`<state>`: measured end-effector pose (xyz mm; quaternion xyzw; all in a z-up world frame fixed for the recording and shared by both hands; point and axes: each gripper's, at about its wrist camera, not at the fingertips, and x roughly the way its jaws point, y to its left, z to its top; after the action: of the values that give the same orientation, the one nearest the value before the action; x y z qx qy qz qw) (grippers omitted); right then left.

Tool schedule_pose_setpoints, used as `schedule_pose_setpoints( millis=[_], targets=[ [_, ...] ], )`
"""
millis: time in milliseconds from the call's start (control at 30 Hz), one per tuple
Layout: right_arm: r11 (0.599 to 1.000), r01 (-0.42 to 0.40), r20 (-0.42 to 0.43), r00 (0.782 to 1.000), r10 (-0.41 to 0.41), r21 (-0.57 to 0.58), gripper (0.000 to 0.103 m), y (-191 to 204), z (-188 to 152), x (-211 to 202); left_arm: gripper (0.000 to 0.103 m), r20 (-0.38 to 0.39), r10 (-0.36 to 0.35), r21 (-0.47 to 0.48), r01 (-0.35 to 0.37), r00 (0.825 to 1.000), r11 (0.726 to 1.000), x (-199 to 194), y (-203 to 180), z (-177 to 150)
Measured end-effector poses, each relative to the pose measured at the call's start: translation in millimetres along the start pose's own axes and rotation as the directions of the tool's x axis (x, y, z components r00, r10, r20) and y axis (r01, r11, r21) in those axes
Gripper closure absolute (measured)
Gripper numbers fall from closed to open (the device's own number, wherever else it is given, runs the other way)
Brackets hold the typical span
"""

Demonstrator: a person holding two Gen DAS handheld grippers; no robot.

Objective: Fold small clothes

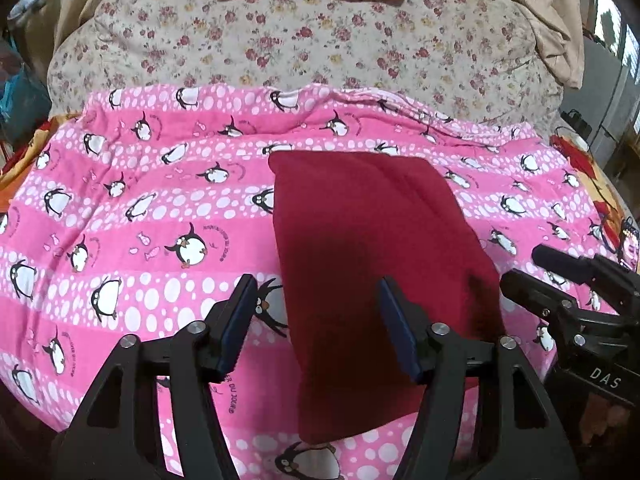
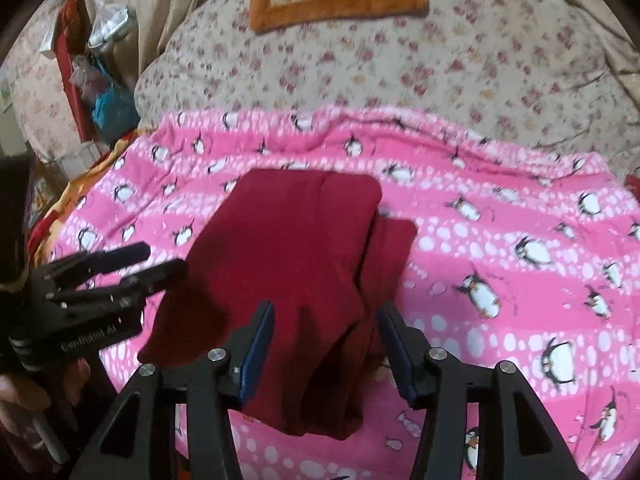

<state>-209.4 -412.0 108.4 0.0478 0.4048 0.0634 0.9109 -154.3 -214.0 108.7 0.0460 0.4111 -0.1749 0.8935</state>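
Left wrist view: a folded dark red garment [image 1: 372, 248] lies on the pink penguin blanket [image 1: 132, 208]. Both the left gripper [image 1: 318, 328] and right gripper [image 2: 326, 344] hover above it, fingers spread wide, gripping nothing.

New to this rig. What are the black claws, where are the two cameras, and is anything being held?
There is no robot: a person holds a two-finger gripper in each hand, each carrying a fisheye camera looking along its fingers. One picture is from the left gripper, the other from the right gripper. Each also shows the other gripper at its edge. A folded dark red garment lies on a pink penguin blanket, with a floral quilt behind. Both grippers are open above the garment; neither holds anything.
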Motion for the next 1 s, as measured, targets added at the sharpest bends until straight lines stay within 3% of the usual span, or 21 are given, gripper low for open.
schedule_pose_setpoints(
  millis=[100, 167, 500, 1000],
  targets=[
    [1.0, 0.021, 0.039, 0.999, -0.022, 0.012, 0.025, 5, 6, -8, 0.028, 0.034, 0.003, -0.005, -0.003, 0.999, 1.0, -10, 1, 1],
    [0.999, 0.011, 0.062, 0.998, -0.014, 0.034, 0.024, 5, 10, -12, 0.024, 0.053, 0.0, -0.012, 0.001, 0.999, 1.0, -17, 3, 3],
    [0.998, 0.046, 0.064, 0.997, -0.048, 0.044, 0.022, 10, 16, -13, 0.024, 0.089, 0.016, -0.051, -0.011, 0.996, 0.999, -25, 12, 3],
    [0.997, 0.05, 0.024, 0.998, -0.051, 0.051, 0.021, 8, 13, 1, 0.024, 0.076, 0.146, -0.045, -0.143, 0.986, 0.989, -20, 17, 0]
  ],
)
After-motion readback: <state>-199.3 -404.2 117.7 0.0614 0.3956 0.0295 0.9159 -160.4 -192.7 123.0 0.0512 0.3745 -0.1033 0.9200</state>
